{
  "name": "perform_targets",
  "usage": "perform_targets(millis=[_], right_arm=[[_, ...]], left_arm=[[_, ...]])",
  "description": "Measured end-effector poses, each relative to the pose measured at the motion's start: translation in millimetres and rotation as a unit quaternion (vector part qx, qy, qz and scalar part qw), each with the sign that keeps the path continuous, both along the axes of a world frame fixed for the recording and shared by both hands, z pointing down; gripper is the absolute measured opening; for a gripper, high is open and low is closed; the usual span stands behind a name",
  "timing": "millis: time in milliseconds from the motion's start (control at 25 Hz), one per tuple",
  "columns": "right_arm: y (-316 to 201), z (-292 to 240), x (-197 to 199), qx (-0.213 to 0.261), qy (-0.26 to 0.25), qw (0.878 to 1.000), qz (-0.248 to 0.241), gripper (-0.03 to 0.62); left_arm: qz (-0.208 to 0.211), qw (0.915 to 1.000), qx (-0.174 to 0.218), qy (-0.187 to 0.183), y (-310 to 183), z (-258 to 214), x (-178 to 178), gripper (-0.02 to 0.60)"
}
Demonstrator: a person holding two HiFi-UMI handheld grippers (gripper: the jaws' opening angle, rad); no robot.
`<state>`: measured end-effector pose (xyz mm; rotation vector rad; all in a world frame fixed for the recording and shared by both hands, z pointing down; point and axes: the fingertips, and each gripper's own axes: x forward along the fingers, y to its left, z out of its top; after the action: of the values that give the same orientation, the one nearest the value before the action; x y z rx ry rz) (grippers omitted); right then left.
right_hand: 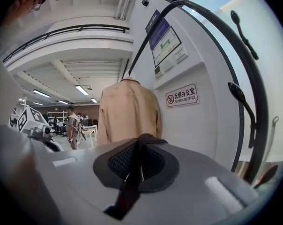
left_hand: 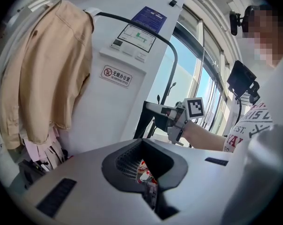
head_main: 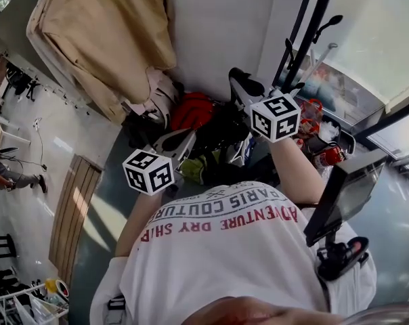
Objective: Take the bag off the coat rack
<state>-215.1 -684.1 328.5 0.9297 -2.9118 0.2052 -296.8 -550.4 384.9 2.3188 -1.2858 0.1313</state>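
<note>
We see the red bag low by the coat rack, beneath a tan coat. The right gripper has its jaws clamped on a dark strap. The left gripper has its jaws pinching red-and-white fabric.

bright daylight floods in through the tall glass window panes, washed pale; sunny patches on the smooth grey floor; both gripper views bulge, ringed in black, close foreground soft.
</note>
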Motion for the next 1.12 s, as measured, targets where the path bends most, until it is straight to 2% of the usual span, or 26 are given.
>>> perform_targets(millis=[200,400,720,1000,1120], right_arm=[[58,30,-2,-0.027,-0.012,0.999,-0.013,0.005],[119,47,21,-0.049,-0.015,0.999,0.012,0.005],[224,48,82,-0.074,-0.023,0.995,0.068,0.005],[312,57,153,-0.078,-0.042,0.992,0.09,0.006],[367,61,185,-0.083,-0.068,0.989,0.098,0.006]], left_arm=[[0.007,1.0,-0.006,0.0,27,9,-6,0.002],[0.038,0.9989,-0.017,0.022,57,29,5,0.002],[0.089,0.9944,-0.031,0.049,105,38,56,0.002],[0.137,0.989,-0.021,0.052,163,48,134,0.002],[0.148,0.9873,-0.019,0.055,210,53,164,0.002]])
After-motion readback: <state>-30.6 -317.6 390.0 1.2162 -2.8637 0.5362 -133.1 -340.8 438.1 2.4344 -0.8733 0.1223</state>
